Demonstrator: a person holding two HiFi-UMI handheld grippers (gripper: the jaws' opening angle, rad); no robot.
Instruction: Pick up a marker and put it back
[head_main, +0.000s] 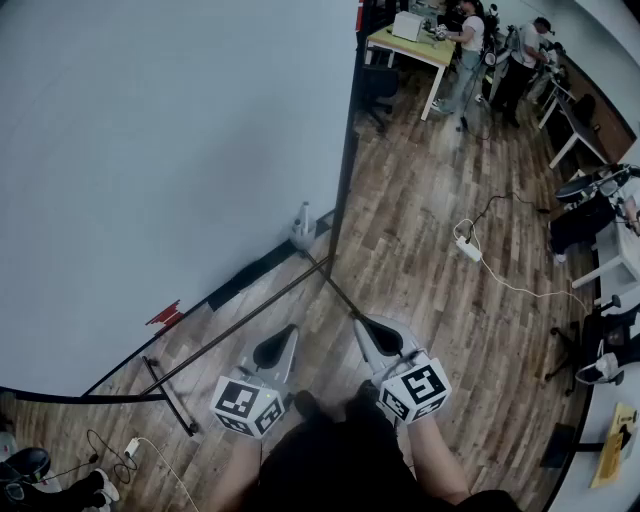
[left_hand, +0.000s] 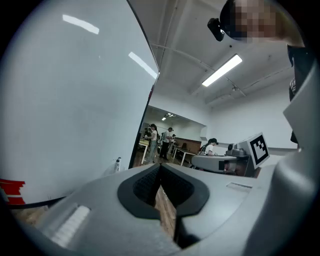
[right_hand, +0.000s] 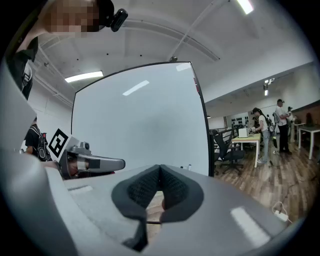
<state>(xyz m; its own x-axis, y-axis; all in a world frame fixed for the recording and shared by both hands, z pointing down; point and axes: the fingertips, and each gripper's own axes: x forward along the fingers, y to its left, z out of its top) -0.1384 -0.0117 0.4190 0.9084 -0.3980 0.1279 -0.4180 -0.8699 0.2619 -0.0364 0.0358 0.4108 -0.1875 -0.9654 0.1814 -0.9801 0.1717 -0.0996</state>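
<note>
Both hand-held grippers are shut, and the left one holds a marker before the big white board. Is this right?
No: the left gripper view shows the left hand-held gripper shut on nothing. The right hand-held gripper is shut too, before the big white board.

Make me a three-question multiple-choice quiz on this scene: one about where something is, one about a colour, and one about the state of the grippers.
1. Where does the white power strip lie?
A. on the wood floor, right of the whiteboard
B. on a desk
C. on a chair

2. What colour is the small thing at the whiteboard's lower edge?
A. blue
B. red
C. green

3. How do the left gripper and right gripper stand?
A. both shut, with nothing in them
B. one holds a marker
C. both wide open

Answers:
1 A: the head view shows the strip and its cable on the bare boards, right of the board.
2 B: it shows plainly red against the pale board.
3 A: in each gripper view the pads meet at the tips with nothing between them.
</note>
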